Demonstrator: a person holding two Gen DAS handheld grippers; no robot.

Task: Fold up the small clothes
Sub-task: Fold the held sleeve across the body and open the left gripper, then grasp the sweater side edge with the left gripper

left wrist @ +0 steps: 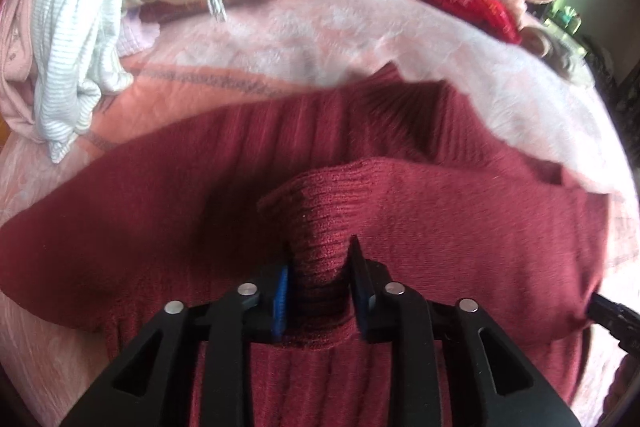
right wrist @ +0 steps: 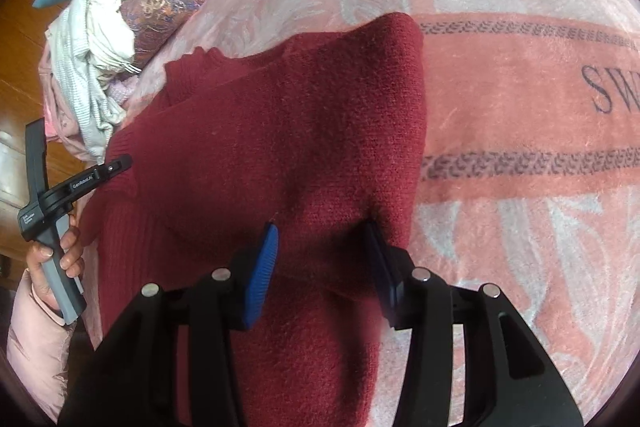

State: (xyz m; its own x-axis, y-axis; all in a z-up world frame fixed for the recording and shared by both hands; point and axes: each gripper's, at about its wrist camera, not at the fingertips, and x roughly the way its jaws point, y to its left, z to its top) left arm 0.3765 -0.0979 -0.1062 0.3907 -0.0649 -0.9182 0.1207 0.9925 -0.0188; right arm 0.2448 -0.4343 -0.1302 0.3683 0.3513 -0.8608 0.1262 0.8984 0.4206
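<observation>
The sweater (right wrist: 280, 131) lies spread on the pink blanket (right wrist: 520, 99), its ribbed edge towards nine o'clock in the right view. Our left gripper (left wrist: 320, 267) has its fingers clamped on a raised ridge of ribbed knit. Our right gripper (right wrist: 320, 247) hovers over the body at six o'clock, fingers apart with cloth between them, nothing pinched yet. To fold well, we should close the right on the edge level with the left, lift both evenly, and carry the flap over without dragging the layer beneath. A laundry pile (right wrist: 100, 59) sits at ten o'clock, well apart.
</observation>
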